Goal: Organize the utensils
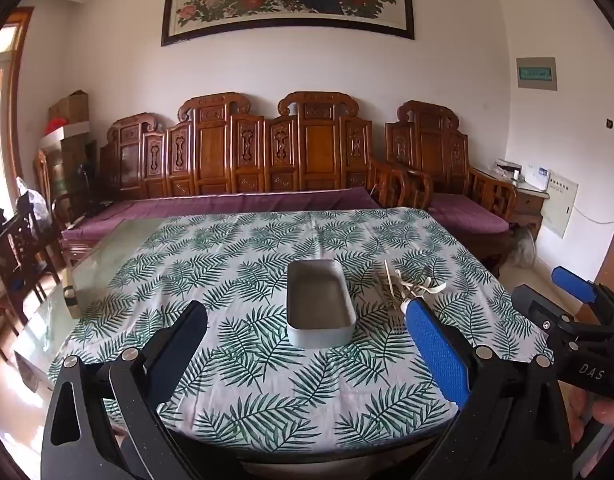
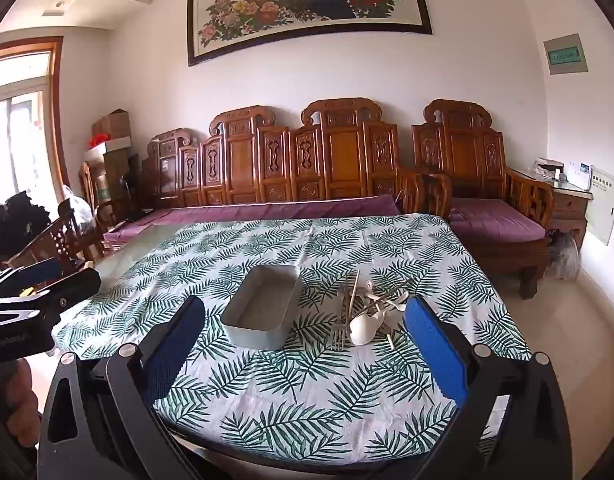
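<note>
We've got both tools released and empty — left gripper [image 1: 307, 334] and right gripper [image 2: 305, 328] each with jaws spread wide, nothing between the pads, both hovering above the near edge of the table [image 2: 267, 412] and angled down toward it. The grey tray [image 2: 263, 312] sits empty mid-table, long axis running roughly toward 12 o'clock in the left view. The utensil pile [image 2: 371, 312] lies just beside the tray at its 3 o'clock, apart from its wall: a metal fork [image 2: 339, 332] nearest the tray with tines pointing toward 6, a white spoon [image 2: 365, 332] bowl-down next to it, and several more pale handles crossed over each other behind (we can't count them reliably, too tangled). In our judgement nothing has been sorted yet; the first pick is still ahead, most likely by the right gripper, since the pile sits under its 12-to-1 o'clock line. Risks from here: the pieces overlap, so closing on one handle may drag or flip its neighbours — possibly off toward the 3 o'clock table edge. Thin flat handles on a loose leaf-print cloth [image 1: 267, 360] are hard to get under; pads may pinch cloth along with metal and tug the tray. A piece gripped off-centre could swing and miss the narrow tray opening on release.
</note>
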### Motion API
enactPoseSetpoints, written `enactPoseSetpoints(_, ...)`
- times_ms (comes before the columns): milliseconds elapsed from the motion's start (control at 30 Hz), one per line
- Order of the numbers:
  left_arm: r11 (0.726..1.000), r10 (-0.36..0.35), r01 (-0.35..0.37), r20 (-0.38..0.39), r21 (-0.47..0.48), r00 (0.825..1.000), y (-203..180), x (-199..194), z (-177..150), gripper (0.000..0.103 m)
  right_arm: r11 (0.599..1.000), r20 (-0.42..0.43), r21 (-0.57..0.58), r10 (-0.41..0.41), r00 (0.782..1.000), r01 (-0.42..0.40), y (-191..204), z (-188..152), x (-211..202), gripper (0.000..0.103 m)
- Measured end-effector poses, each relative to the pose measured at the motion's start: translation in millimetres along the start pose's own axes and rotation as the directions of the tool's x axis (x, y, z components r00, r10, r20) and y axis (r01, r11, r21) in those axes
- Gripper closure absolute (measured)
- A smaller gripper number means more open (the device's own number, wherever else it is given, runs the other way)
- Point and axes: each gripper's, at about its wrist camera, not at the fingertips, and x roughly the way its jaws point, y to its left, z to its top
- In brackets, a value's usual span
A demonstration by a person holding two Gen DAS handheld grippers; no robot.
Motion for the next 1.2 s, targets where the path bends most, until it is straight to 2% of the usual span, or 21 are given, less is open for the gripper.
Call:
enactPoseSetpoints(367, 1.0, -0.005, 0.005, -0.008, 0.004, 1.0, -1, 0, 12, 0.006, 1.0, 0.008, -0.001, 0.002, 1.0, -0.002, -1, 0, -1, 0.003)
enactPoseSetpoints(1200, 1.0, -0.006, 0.006, 0.023, 0.006, 1.0, -7, -11, 6, 0.006, 1.0, 0.007, 0.0, -0.001, 1.0, 0.001, 1, 2, -1, 0.003)
